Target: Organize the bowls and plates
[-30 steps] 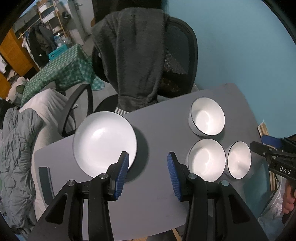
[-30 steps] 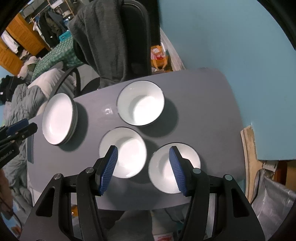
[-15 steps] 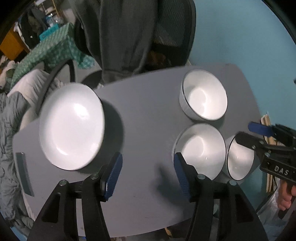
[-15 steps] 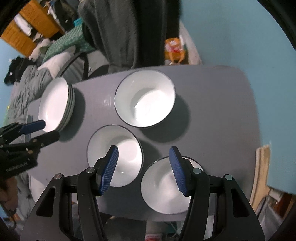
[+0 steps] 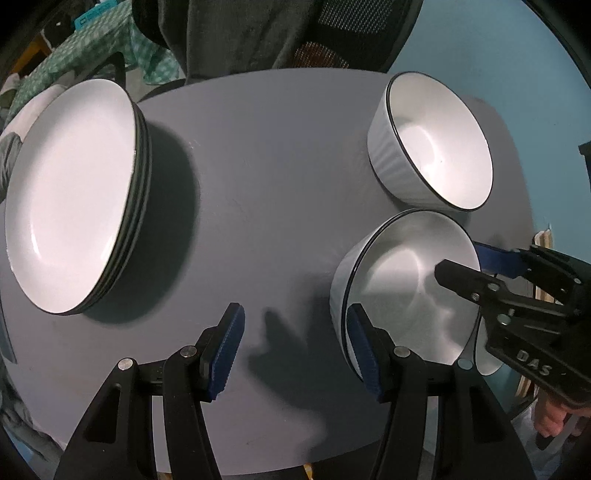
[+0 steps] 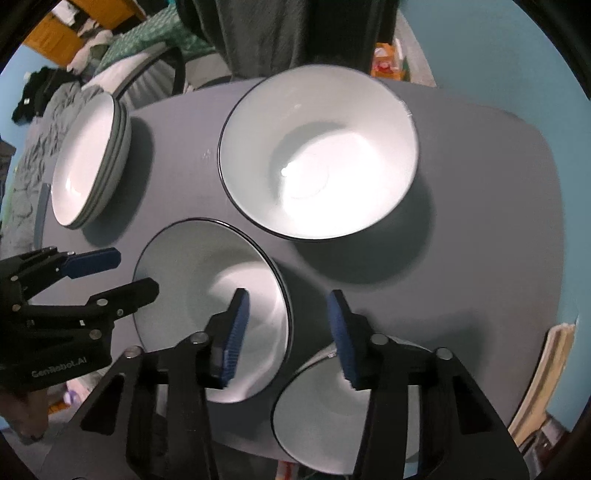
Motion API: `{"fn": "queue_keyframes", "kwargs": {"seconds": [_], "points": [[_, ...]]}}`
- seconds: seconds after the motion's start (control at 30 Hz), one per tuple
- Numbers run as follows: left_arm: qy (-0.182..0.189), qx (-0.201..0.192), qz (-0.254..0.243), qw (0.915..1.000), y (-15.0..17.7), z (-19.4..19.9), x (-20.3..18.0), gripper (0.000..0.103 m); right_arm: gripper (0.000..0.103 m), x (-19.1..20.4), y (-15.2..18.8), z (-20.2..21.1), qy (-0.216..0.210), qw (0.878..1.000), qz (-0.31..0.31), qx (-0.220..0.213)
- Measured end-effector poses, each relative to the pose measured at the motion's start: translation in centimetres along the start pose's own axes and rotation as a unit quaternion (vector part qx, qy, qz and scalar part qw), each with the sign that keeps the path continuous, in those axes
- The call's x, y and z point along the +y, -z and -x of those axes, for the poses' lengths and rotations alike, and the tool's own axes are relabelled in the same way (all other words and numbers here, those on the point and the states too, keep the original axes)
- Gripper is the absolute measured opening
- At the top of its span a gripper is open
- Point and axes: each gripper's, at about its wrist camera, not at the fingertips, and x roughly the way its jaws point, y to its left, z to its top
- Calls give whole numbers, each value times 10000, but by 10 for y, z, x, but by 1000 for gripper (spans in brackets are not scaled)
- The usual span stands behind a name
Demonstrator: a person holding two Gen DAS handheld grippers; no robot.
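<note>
A stack of white plates (image 5: 70, 192) sits at the table's left; it also shows in the right wrist view (image 6: 88, 162). Three white bowls with dark rims stand at the right: a far bowl (image 5: 436, 140) (image 6: 317, 147), a middle bowl (image 5: 410, 291) (image 6: 210, 295) and a near bowl (image 6: 343, 406). My left gripper (image 5: 295, 347) is open and empty, its right finger at the middle bowl's left rim. My right gripper (image 6: 288, 332) is open and empty, straddling the middle bowl's right rim, left finger inside it.
The grey table (image 5: 266, 184) has rounded edges. A black office chair draped with a dark hoodie (image 5: 258, 33) stands behind it. A turquoise wall (image 5: 498, 55) is at the right. A green checked cloth (image 5: 92, 48) and bedding lie at the far left.
Both grippers have dropped lower and closer to the table. The left has come up to the middle bowl's left side, the right has moved left over its right rim.
</note>
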Motion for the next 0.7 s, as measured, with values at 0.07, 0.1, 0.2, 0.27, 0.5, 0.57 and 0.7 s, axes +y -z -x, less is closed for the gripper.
{"fn": "queue_keyframes", "kwargs": {"seconds": [0.07, 0.1, 0.2, 0.27, 0.5, 0.57, 0.7], "points": [[-5, -18, -56, 10000, 0, -2, -3, 59, 34, 1, 0, -6, 57, 10000, 29, 28], [-7, -37, -80, 10000, 0, -3, -5, 59, 31, 2, -1, -8, 84, 9999, 38, 44], [-28, 42, -47, 10000, 1, -10, -5, 59, 15, 3, -1, -12, 64, 9999, 47, 109], [41, 112, 26, 9999, 1, -13, -4, 57, 14, 3, -1, -14, 132, 9999, 40, 102], [56, 101, 29, 9999, 11, -11, -5, 54, 11, 0, -1, -6, 150, 9994, -250, 175], [53, 119, 39, 9999, 14, -10, -5, 54, 9, 0, -1, -6, 61, 9992, -319, 216], [20, 106, 123, 9999, 15, -8, -2, 54, 9, 7, 0, -5, -88, 9990, -379, 221]]}}
